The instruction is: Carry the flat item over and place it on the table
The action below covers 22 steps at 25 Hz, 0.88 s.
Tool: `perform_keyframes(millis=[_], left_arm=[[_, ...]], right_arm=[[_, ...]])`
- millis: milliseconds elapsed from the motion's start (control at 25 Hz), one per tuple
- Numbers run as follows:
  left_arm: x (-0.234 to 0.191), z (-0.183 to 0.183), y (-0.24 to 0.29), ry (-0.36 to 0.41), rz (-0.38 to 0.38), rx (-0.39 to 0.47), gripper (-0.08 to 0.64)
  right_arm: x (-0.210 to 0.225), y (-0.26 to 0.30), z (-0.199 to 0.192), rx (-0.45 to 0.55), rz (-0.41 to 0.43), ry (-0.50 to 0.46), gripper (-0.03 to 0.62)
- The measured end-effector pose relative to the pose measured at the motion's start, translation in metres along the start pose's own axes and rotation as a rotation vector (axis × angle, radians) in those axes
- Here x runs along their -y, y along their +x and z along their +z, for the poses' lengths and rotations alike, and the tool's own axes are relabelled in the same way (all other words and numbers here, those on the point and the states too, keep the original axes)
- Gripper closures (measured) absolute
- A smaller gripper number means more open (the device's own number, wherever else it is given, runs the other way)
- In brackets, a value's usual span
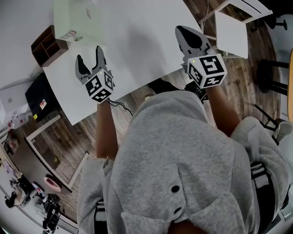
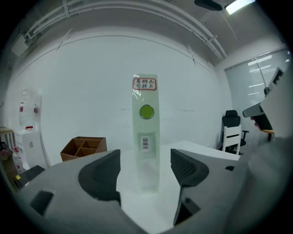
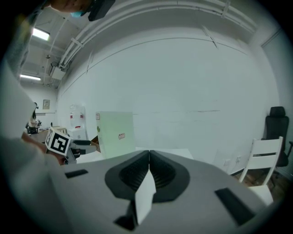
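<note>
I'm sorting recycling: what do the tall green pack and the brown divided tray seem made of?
Green pack: probably glossy plastic film over pale contents, judging by its see-through edges and stuck-on labels. Brown divided tray: matte wood or cardboard; unclear which.

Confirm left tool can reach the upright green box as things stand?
Probably yes: the left tool is open, the green box stands straight ahead on the table, and nothing lies between them.

Office/lab rm, white table [image 1: 137,45], black office chair [image 2: 231,119], ceiling strip light [image 2: 238,4], wood floor [image 1: 254,45].
</note>
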State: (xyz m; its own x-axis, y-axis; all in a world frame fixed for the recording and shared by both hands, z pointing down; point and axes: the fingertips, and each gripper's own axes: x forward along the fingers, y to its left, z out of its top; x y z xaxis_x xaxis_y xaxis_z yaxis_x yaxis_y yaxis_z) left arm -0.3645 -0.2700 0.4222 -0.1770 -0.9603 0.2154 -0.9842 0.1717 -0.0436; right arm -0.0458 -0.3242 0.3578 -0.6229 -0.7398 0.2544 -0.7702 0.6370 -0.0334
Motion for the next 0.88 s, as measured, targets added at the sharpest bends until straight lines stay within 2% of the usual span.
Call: perform_keyframes(millis=[320,440,520,600,640,760,880], left_arm=[[0.036,-0.013,-0.088,-0.049,-0.169,-0.031,0.227],[0.043,-0.015,-0.130,-0.064,-0.185,-0.027,0.234],[0.045,-0.010,-0.157,-0.068,-0.173,-0.006,0.302],[0.048,-0.003,-0.182,-0.057,-0.148,0.010,0.419],[0.049,0.000,-0.193,-0.053,-0.135,0.012,0.455],[0.056,0.004,-0.222,-0.067,-0.124,0.000,0.510],[0.062,0.011,-0.244,-0.073,-0.128,0.009,0.536]], right_arm=[[-0.033,-0.052,-0.008,0.016,-0.007,-0.007,0.566],[-0.049,-0.075,-0.014,0.012,0.002,-0.017,0.566],[-0.061,-0.089,-0.020,0.007,0.017,-0.029,0.566],[-0.071,-0.102,-0.025,0.001,0.030,-0.036,0.566],[-0.076,-0.108,-0.027,-0.001,0.034,-0.038,0.566],[-0.089,-0.123,-0.031,-0.001,0.046,-0.040,0.566],[-0.098,-0.135,-0.033,0.003,0.056,-0.044,0.566]])
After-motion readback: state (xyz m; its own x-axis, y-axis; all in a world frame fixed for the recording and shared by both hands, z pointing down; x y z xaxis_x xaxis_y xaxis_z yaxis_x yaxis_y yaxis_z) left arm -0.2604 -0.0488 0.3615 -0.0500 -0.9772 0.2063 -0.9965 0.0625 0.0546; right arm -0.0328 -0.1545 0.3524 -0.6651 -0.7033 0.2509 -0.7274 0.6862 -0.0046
